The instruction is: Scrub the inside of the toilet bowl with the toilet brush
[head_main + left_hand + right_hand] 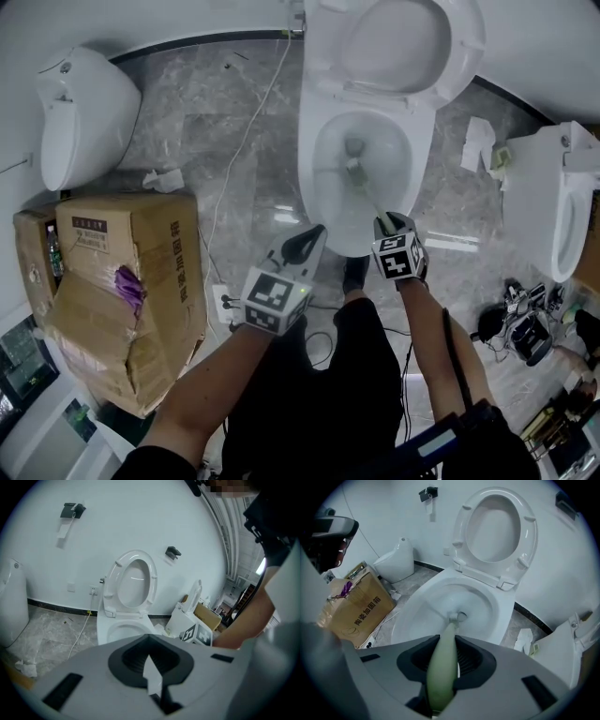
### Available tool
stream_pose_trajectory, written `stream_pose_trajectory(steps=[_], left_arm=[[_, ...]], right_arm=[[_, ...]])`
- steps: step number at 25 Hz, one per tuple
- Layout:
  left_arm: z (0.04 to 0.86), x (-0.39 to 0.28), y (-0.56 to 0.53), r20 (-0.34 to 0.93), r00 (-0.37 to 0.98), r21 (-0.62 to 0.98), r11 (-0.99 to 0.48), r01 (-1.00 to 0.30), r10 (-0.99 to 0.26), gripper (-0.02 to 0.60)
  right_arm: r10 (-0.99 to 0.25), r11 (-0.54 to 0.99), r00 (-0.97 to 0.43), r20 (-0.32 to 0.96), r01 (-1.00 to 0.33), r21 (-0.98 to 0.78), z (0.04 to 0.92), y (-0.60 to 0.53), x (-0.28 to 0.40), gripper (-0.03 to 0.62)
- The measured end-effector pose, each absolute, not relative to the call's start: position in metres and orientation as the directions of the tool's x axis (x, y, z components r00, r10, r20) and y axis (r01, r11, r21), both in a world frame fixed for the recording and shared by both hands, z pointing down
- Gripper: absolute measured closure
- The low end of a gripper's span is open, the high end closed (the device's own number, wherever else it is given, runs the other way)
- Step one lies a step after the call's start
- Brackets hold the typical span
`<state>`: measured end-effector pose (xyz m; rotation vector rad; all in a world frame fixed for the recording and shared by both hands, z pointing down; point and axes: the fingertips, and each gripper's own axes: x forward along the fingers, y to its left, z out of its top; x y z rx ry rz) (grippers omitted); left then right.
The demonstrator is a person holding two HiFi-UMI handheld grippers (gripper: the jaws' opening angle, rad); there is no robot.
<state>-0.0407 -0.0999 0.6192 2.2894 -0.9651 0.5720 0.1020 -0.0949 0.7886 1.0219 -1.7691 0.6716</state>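
A white toilet bowl (pixel 309 159) stands in front of me with its seat and lid (pixel 394 42) raised. My right gripper (pixel 386 225) is shut on the pale green handle of the toilet brush (pixel 367 192). The brush head (pixel 354 169) is down inside the bowl, near the drain. In the right gripper view the handle (pixel 443 667) runs out between the jaws of my right gripper (pixel 450 641) to the brush head (pixel 453 617). My left gripper (pixel 305 242) hangs over the floor just left of the bowl's front. Its jaws stand a narrow gap apart with nothing between them (pixel 151 660).
A torn cardboard box (pixel 112 281) sits on the floor at the left, with a white fixture (pixel 80 112) beyond it. Another white toilet (pixel 562 197) stands at the right. A white cable (pixel 246 131), a power strip (pixel 225 302), crumpled tissues (pixel 164 178) and tools (pixel 525 328) lie on the marble floor.
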Motion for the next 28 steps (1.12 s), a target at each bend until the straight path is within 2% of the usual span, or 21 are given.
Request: stream_pose_trajectory(steps=[9, 28], left_arm=[[0.583, -0.059, -0.091, 0.541, 0.648, 0.337, -0.568, -0.751, -0.536, 0.574], [0.448, -0.034, -0.094, 0.440, 0.696, 0.283, -0.649, -0.707, -0.567, 0.574]], right_arm=[[-0.404, 0.474, -0.256, 0.878, -0.880, -0.039, 0.740, -0.088, 0.064, 0.488], [-0.557, 0.430, -0.282, 0.781, -0.902, -0.020, 0.576, -0.071, 0.097, 0.488]])
